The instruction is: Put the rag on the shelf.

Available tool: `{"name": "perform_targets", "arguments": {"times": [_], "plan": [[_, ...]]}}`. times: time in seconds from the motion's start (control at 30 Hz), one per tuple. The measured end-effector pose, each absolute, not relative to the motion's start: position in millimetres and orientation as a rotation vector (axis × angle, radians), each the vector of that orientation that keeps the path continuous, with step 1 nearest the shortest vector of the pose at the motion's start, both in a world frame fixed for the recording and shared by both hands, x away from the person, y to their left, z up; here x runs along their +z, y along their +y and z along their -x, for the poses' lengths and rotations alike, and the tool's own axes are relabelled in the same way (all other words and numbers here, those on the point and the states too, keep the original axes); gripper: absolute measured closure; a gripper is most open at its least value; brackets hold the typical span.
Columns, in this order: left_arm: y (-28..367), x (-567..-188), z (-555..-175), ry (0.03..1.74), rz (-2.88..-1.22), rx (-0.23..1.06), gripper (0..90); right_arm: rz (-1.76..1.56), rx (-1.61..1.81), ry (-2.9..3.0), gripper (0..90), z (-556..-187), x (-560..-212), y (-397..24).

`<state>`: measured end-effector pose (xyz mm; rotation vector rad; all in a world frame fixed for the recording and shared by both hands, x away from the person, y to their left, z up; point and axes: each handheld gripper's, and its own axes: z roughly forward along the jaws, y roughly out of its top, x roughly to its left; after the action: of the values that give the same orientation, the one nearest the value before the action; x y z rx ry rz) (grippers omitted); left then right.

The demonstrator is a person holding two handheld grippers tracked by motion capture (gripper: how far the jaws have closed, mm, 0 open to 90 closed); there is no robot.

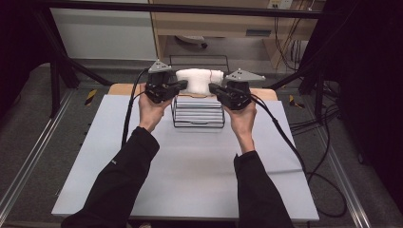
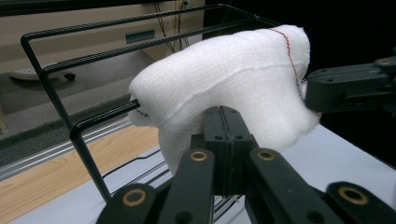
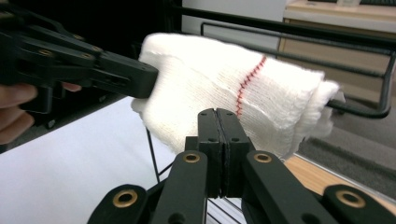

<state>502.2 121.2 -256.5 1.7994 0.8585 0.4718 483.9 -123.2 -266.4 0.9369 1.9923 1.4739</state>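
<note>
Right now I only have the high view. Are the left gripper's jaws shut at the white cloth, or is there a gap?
Observer: Shut. The left gripper view shows the left gripper with its jaws together and no gap, its tips against the lower edge of the white cloth.
Operator: And the right one?
Observer: The same. The right gripper has its jaws pressed together at the cloth's lower edge. I cannot tell whether a fold is pinched.
Operator: What carries the cloth?
Observer: It is wrapped over a top bar of the black wire rack, and the bar comes out of the cloth's end.
</note>
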Motion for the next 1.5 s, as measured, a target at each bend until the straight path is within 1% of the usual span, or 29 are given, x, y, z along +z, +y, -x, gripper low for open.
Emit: {"name": "perform_targets", "arguments": {"times": [0.3, 0.47, 0.57, 0.7, 0.77, 0.8, 0.9, 0.97, 1.03, 1.13, 1.2, 1.3, 1.43, 1.5], "plan": [[118.4, -262.2, -508.2, 0.866, -1.795, 0.487, 89.4, -0.982, 1.443, 1.963, 88.2, -499.0, -274.9, -120.2], [120.8, -262.9, -506.2, 0.859, -1.788, 0.474, 89.3, -0.971, 1.448, 1.962, 85.9, -497.9, -274.5, -120.5], [123.9, -261.8, -501.2, 0.847, -1.79, 0.479, 87.4, -0.953, 1.455, 1.966, 81.5, -492.2, -272.1, -122.1], [130.7, -260.6, -491.9, 0.83, -1.803, 0.484, 81.8, -0.932, 1.48, 1.967, 71.5, -482.1, -266.4, -128.1], [133.6, -261.3, -487.8, 0.837, -1.818, 0.48, 76.8, -0.934, 1.504, 1.963, 64.8, -476.4, -263.6, -132.4], [135.6, -262.1, -485.2, 0.835, -1.829, 0.487, 72.7, -0.942, 1.511, 1.972, 61.0, -474.1, -262.6, -134.6], [140.5, -268.6, -475.9, 0.823, -1.866, 0.48, 60.7, -0.948, 1.523, 1.995, 46.3, -466.5, -262.8, -139.6], [144.2, -275.5, -469.9, 0.817, -1.888, 0.475, 54.2, -0.955, 1.524, 2.009, 40.2, -461.3, -264.3, -143.9], [147.9, -284.1, -464.9, 0.82, -1.911, 0.456, 47.6, -0.962, 1.536, 2.026, 31.7, -456.7, -267.4, -148.3], [153.5, -298.6, -458.4, 0.834, -1.938, 0.421, 36.6, -0.98, 1.541, 2.047, 23.3, -450.0, -274.4, -155.6], [157.4, -308.0, -453.4, 0.842, -1.949, 0.406, 32.0, -1.002, 1.54, 2.064, 16.4, -446.7, -281.1, -160.6], [164.8, -319.4, -446.1, 0.844, -1.962, 0.394, 26.8, -1.008, 1.542, 2.074, 12.0, -442.2, -292.7, -168.6], [176.1, -333.5, -436.3, 0.834, -1.997, 0.393, 15.8, -1.028, 1.519, 2.133, 6.8, -437.6, -307.2, -175.5], [183.1, -341.0, -431.1, 0.837, -2.005, 0.395, 13.4, -1.019, 1.51, 2.149, 5.4, -434.0, -313.7, -178.1]]}}
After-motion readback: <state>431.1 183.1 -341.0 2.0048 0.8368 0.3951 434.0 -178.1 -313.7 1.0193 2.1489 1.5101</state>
